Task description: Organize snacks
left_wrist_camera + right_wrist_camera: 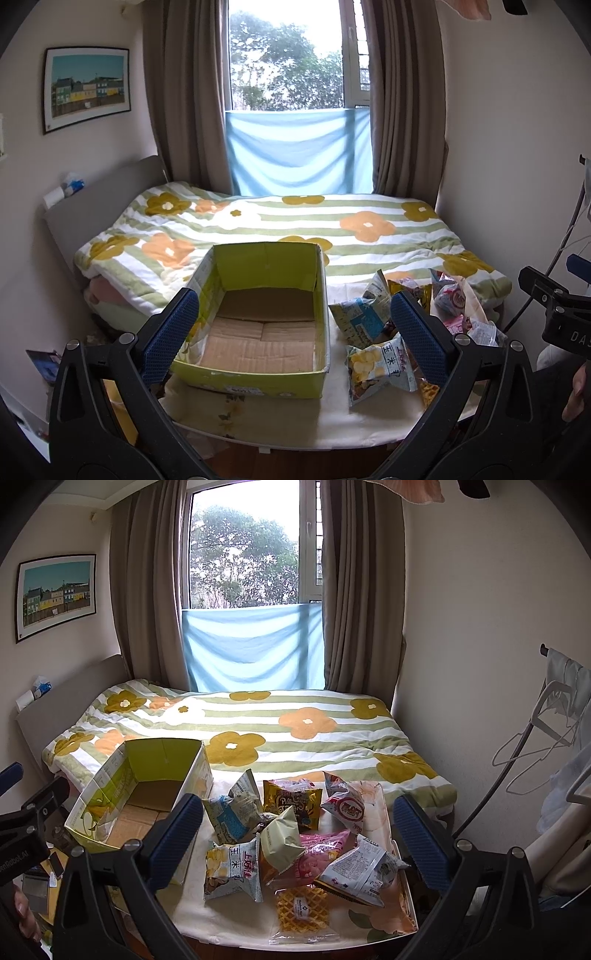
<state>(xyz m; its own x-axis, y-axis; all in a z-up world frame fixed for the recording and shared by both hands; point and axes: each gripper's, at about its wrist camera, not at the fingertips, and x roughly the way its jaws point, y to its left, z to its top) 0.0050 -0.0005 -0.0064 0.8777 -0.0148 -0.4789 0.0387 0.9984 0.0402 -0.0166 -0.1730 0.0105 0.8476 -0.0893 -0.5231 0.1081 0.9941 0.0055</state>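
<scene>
A small bedroom, with a bed (295, 716) under a striped quilt (295, 221) printed with big orange and mustard flowers, pushed up against a window (243, 554) framed by brown curtains (147, 602), a pale blue cloth (255, 650) hung across the lower panes, and a framed picture (55, 594) of coloured houses on the left wall. At the foot of the bed is a cream cloth (229, 908), and on it sit an open cardboard box (258, 317) and a heap of snack packets (295, 838). The left gripper (295, 332) hangs just above the near edge with its blue-padded fingers (170, 332) spread wide, nothing between them; the box lies straight ahead of it, framed by the two fingers, bare cardboard showing on its bottom. The right gripper (299, 834) is likewise wide open and holds nothing, and the packets lie in front of it and between its fingers: a corn snack bag (232, 871) nearest its left finger, a waffle pack (303, 908) closest to it, a pink packet (321, 853) and a gold one (291, 801) further in. From this gripper the box stands ahead to the left, just beside the heap.
</scene>
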